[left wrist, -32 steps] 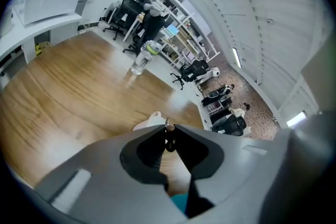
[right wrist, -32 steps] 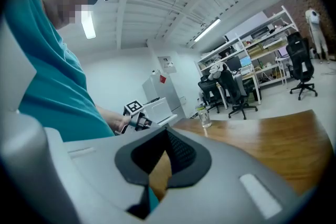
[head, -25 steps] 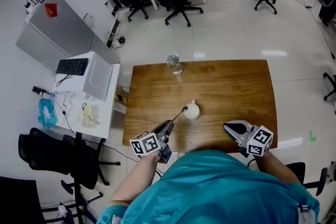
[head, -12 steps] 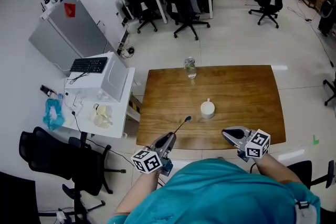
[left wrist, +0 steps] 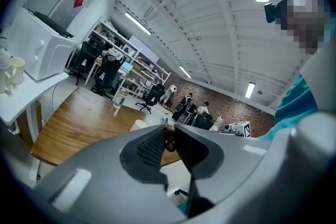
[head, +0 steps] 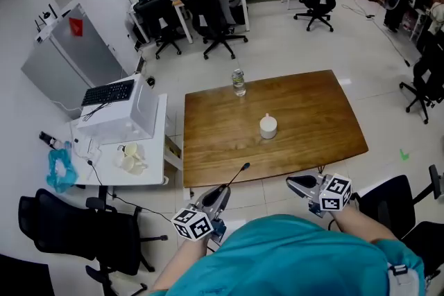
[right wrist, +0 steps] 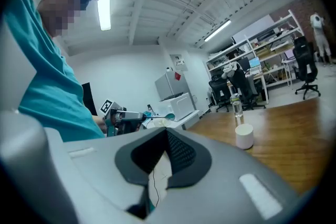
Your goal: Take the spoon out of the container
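Observation:
A slim dark spoon (head: 236, 175) sticks out forward from my left gripper (head: 223, 189), which is shut on its handle; both hang off the wooden table's (head: 312, 114) near edge. In the left gripper view the handle's brown beaded end (left wrist: 168, 136) sits pinched between the pads. The white container (head: 268, 125) stands alone mid-table, also seen as a white container (right wrist: 244, 136) in the right gripper view. My right gripper (head: 291, 181) is shut with nothing in it, level with the left one. The right gripper view shows the left gripper (right wrist: 123, 115) with the spoon (right wrist: 157, 117).
A clear water bottle (head: 238, 82) stands at the table's far edge. A white side desk (head: 149, 149) with a keyboard (head: 107, 92) and mugs (head: 128, 157) sits left of the table. Black office chairs (head: 83, 232) stand at lower left, right and beyond.
The spoon's tip has left the container and come back with my left gripper. Both grippers have risen and drawn away from the table, which now looks farther off.

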The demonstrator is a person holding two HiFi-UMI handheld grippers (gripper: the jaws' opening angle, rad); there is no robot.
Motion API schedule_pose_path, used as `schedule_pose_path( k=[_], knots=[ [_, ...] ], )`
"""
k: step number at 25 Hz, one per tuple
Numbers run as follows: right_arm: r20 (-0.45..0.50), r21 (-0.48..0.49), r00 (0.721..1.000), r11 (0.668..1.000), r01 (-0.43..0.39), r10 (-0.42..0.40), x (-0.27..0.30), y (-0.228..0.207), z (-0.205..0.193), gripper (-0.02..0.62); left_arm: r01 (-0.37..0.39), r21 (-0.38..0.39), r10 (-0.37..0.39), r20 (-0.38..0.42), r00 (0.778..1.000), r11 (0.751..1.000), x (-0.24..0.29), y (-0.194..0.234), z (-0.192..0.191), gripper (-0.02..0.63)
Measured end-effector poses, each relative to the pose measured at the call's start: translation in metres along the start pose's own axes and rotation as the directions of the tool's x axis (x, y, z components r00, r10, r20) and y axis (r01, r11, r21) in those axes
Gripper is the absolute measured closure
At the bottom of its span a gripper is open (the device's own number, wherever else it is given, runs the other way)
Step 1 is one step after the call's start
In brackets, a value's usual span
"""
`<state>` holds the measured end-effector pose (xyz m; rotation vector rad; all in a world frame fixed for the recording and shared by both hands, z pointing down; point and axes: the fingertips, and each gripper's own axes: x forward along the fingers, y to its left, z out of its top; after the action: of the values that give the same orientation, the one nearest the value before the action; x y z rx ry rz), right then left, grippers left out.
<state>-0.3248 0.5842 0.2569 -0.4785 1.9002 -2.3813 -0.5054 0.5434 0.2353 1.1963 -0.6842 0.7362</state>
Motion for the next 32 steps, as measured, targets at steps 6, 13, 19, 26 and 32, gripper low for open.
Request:
schedule_pose_path(
  k=[6, 13, 19, 26, 32],
  knots=[
    [0.04, -0.039, 0.999, 0.999, 0.012, -0.011, -0.079, 0.054, -0.001, 0.594, 0.018, 0.027, -0.018, 0.007, 1.0, 0.999, -0.012, -0.088, -0.024, 0.555],
    [0.049, -0.064, 0.998, 0.998, -0.025, 0.028, -0.216, 0.095, -0.023, 0.594, -0.02, 0.005, 0.02, 0.035, 0.999, 1.0, 0.011, -0.22, -0.081, 0.555],
    [0.072, -0.019, 0.997, 0.999, -0.041, 0.043, -0.289, 0.115, -0.04, 0.595, -0.041, 0.027, 0.041, -0.013, 0.999, 0.999, 0.022, -0.3, -0.119, 0.555],
    [0.071, -0.024, 0.996, 0.998, -0.058, 0.059, -0.298, 0.161, -0.043, 0.595, -0.057, 0.085, 0.054, 0.037, 0.998, 0.995, -0.027, -0.334, -0.115, 0.554],
    [0.092, -0.077, 0.996, 0.997, -0.008, 0.015, -0.269, 0.202, -0.045, 0.595, -0.022, 0.124, 0.017, 0.041, 0.999, 0.992, -0.082, -0.33, -0.121, 0.555]
  ],
)
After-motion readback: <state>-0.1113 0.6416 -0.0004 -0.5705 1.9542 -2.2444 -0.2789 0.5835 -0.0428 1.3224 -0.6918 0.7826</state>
